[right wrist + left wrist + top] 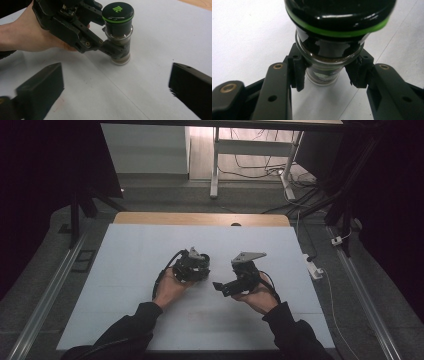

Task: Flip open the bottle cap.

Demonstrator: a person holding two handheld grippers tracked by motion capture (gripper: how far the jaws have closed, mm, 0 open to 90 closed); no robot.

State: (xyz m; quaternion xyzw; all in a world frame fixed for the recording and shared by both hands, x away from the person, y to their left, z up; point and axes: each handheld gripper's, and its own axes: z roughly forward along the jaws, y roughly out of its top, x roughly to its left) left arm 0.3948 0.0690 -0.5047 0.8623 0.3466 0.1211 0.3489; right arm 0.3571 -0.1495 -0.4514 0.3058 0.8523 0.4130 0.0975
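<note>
A small glass jar point(120, 42) with a black lid point(118, 11) ringed in green stands upright on the white table point(125, 270). Brownish contents show through the glass point(329, 58). My left gripper point(328, 75) is shut on the jar's body just below the lid, one pad on each side. In the high view this gripper point(192, 266) sits left of centre, held by the person's left hand. My right gripper point(116, 75) is open, its two jaws spread wide, nothing between them, and it points at the jar from a short distance. It point(218, 286) lies right of centre.
A wooden strip point(200, 218) runs along the table's far edge. A white power strip point(314, 268) and cables lie on the floor to the right. White desk legs point(215, 165) stand beyond the table. Bare white surface surrounds both hands.
</note>
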